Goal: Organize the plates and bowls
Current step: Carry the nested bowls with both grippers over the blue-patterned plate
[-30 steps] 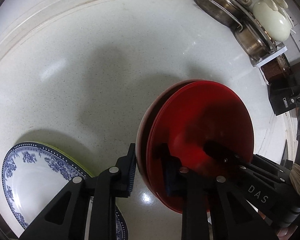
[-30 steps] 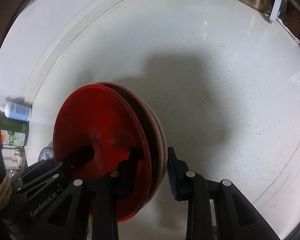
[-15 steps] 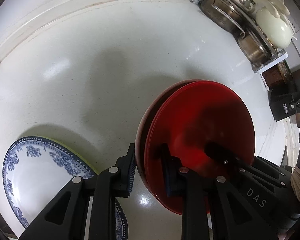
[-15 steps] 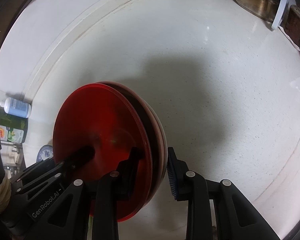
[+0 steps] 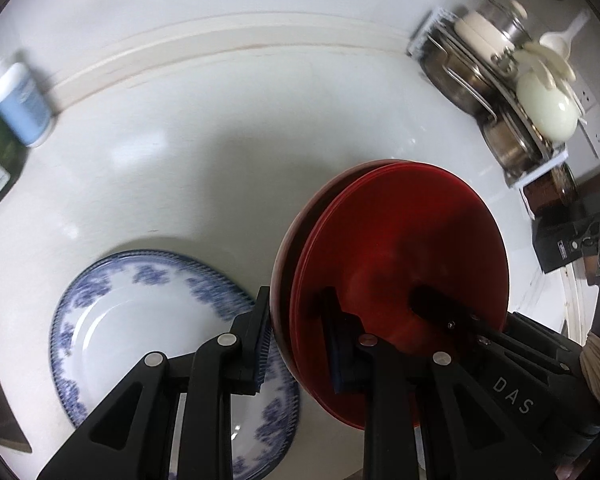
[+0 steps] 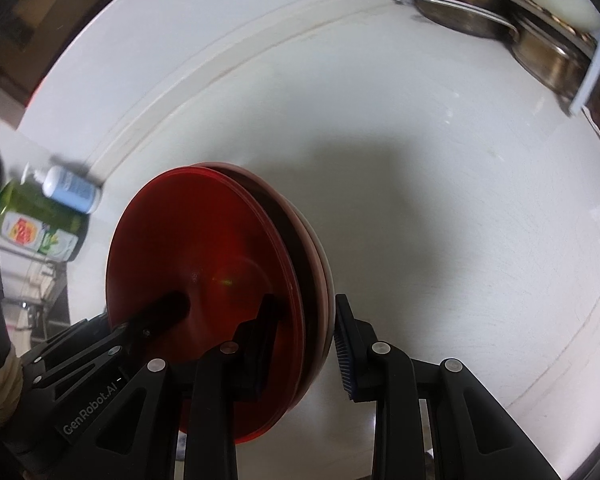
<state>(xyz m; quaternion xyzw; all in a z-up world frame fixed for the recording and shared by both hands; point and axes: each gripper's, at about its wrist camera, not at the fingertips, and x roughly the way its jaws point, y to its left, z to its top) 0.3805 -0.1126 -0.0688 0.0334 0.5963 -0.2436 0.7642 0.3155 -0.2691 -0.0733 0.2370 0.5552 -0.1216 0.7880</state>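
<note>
Both grippers, left (image 5: 298, 340) & right (image 6: 306, 344), have fingers clamped on opposite rims of a stack of red plates (image 5: 400, 292) held on edge above the white counter (image 5: 220, 128), w/ a blue-patterned plate (image 5: 140, 320) lying flat just beside, below-left.
</note>
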